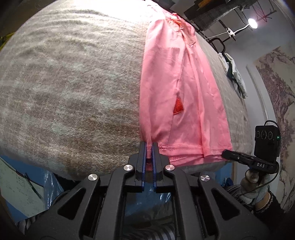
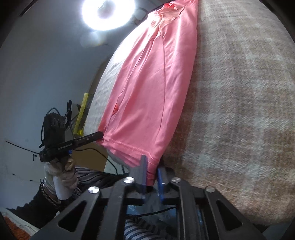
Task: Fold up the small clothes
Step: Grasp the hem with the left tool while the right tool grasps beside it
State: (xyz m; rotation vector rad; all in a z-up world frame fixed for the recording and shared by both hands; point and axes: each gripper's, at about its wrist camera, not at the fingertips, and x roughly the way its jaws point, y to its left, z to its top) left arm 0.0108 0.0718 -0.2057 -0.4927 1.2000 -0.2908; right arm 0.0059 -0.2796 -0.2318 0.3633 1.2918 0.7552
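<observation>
A pink shirt (image 1: 177, 88) lies folded lengthwise into a long strip on a fuzzy beige blanket (image 1: 70, 77), its hem at the near edge. My left gripper (image 1: 149, 147) is shut on the hem's left corner. In the same view my right gripper (image 1: 225, 153) meets the hem's right corner, held by a gloved hand. The right wrist view shows the shirt (image 2: 147, 96) running away from me, and my right gripper (image 2: 151, 166) shut on the near hem corner. My left gripper (image 2: 100, 135) touches the hem's far corner there.
The blanket (image 2: 239, 110) spreads wide on both sides of the shirt. A small heap of pale clothes (image 1: 234, 73) lies at its far right edge. A bright lamp (image 2: 108, 13) glares overhead. Blue plastic (image 1: 49, 182) and a paper sheet sit below the near edge.
</observation>
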